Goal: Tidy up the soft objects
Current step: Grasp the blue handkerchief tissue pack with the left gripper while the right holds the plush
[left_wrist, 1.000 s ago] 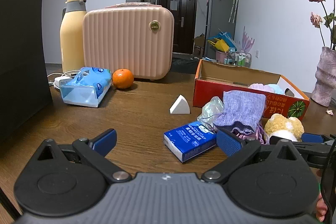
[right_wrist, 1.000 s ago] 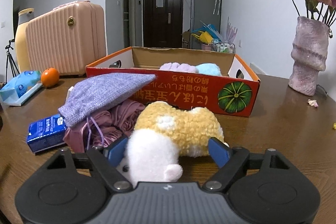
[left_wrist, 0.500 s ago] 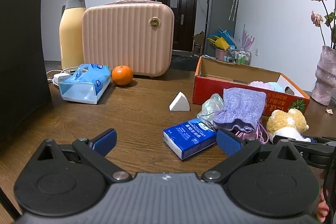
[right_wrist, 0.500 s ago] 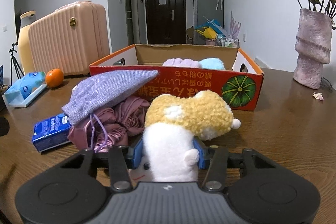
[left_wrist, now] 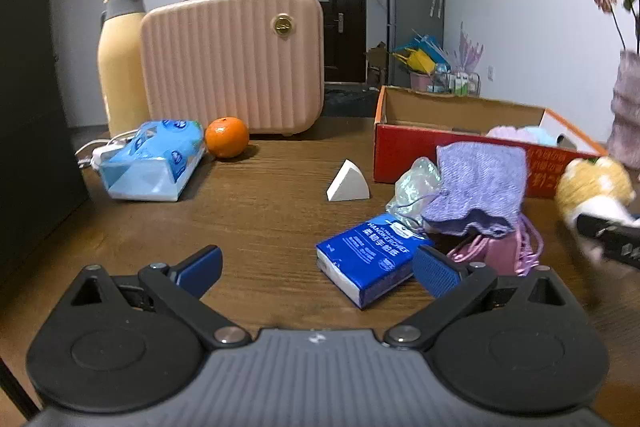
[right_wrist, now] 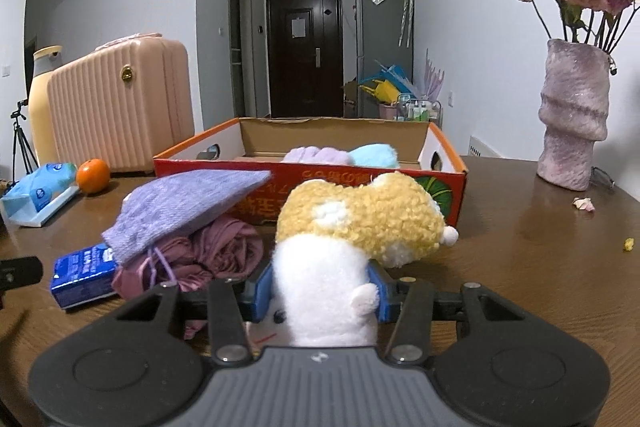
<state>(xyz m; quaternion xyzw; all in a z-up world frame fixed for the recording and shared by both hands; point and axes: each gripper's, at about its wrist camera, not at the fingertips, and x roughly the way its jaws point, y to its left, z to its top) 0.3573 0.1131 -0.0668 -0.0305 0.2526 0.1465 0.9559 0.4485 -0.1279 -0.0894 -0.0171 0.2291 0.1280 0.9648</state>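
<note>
My right gripper (right_wrist: 322, 293) is shut on the white body of a yellow and white plush toy (right_wrist: 360, 215), held just above the table in front of the red cardboard box (right_wrist: 400, 179). The toy also shows blurred at the right of the left wrist view (left_wrist: 592, 187). Purple and blue soft items (right_wrist: 340, 157) lie in the box. A purple knit pouch (right_wrist: 188, 207) rests on a mauve cloth (right_wrist: 224, 251). My left gripper (left_wrist: 316, 267) is open and empty above the table, near a blue tissue pack (left_wrist: 368, 267).
A pink suitcase (left_wrist: 232, 59), a yellow thermos (left_wrist: 120, 59), an orange (left_wrist: 227, 137), a wet-wipes pack (left_wrist: 152, 159), a white wedge (left_wrist: 347, 183) and a crumpled plastic bag (left_wrist: 412, 183) are on the wooden table. A vase of dried roses (right_wrist: 572, 119) stands at the right.
My right gripper closed on the plush toy and has lifted it toward the box. The left gripper has stayed open and drifted slightly.
</note>
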